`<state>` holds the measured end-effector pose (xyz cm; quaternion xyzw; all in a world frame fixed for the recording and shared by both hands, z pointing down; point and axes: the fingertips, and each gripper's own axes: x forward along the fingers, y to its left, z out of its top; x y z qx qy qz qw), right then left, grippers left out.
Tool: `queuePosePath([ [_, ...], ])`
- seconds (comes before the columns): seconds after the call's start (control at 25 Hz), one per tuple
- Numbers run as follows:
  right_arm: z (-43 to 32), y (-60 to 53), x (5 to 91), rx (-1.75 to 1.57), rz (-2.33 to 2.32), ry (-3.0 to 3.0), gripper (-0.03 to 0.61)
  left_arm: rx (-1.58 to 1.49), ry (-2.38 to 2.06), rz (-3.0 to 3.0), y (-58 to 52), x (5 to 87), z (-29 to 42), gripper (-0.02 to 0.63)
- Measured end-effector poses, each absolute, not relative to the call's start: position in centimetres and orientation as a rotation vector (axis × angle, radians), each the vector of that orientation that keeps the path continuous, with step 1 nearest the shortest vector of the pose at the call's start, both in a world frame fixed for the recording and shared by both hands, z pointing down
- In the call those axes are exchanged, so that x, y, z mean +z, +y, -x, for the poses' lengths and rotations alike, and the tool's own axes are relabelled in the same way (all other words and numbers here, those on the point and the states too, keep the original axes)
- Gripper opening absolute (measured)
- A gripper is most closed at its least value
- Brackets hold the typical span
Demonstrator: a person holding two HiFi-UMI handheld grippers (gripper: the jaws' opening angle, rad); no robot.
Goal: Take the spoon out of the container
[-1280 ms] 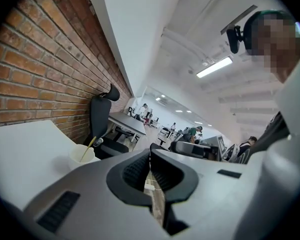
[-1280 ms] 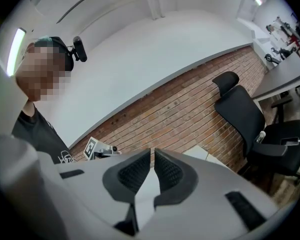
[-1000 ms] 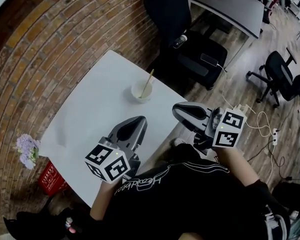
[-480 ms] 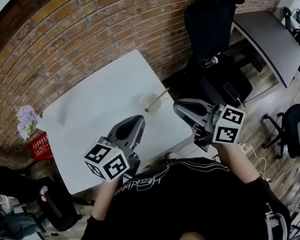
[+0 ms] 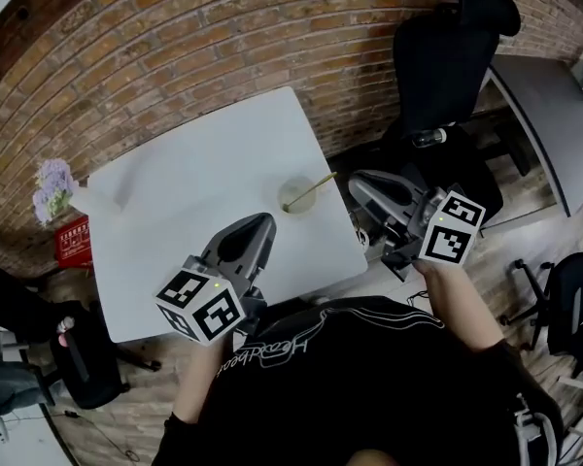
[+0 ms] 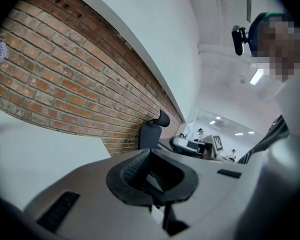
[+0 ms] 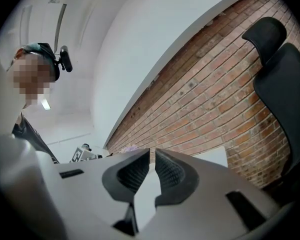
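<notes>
Task not begun. Spoon [image 5: 316, 187] is seen inside cup [image 5: 287, 190], frame centre, on table [image 5: 194, 192]. Left gripper [image 5: 261, 221] & right gripper [image 5: 356, 179]: jaws closed, nothing held, both apart from cup. Grasp & lift-out remain.

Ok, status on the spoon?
Left claw shut, empty. Right claw shut, empty. Spoon in cup, untouched. Nothing blocking it.

The person's clothes and tools
The person wore a black shirt [image 5: 360, 386] with white script; the grey left gripper [image 5: 259, 226] and right gripper [image 5: 362, 182] each had black ribbed pads [image 7: 135, 174] and a black-and-white marker cube [image 5: 201, 306].
</notes>
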<state>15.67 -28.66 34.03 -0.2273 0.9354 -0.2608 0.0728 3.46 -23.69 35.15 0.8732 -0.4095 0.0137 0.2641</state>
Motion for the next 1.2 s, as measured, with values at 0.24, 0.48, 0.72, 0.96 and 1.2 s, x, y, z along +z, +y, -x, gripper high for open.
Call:
queuePosePath([
  [0.24, -15.9, -30.5, 37.6, -0.907, 0.714, 2.789, 0.002, 0.052, -1.136, -2.314, -23.6, 36.8, -3.1, 0.006],
  [0.48, -15.4, -32.0, 41.1, -1.065, 0.738, 2.728, 0.068, 0.059, -1.148, -2.256, -24.9, 39.2, -1.2, 0.006],
  [0.72, -15.5, -34.3, 45.6, -1.172, 0.869, 2.698, 0.125, 0.092, -1.132, -2.185, -26.7, 42.3, 0.3, 0.006],
  [0.96, -15.2, -35.5, 49.7, -1.252, 0.961, 2.728, 0.13, 0.106, -1.114, -2.164, -27.9, 43.4, 0.9, 0.006],
  [1.2, -14.2, -36.1, 52.0, -1.32, 0.975, 2.723, 0.13, 0.115, -1.113, -2.135, -28.7, 44.6, 2.0, 0.006],
])
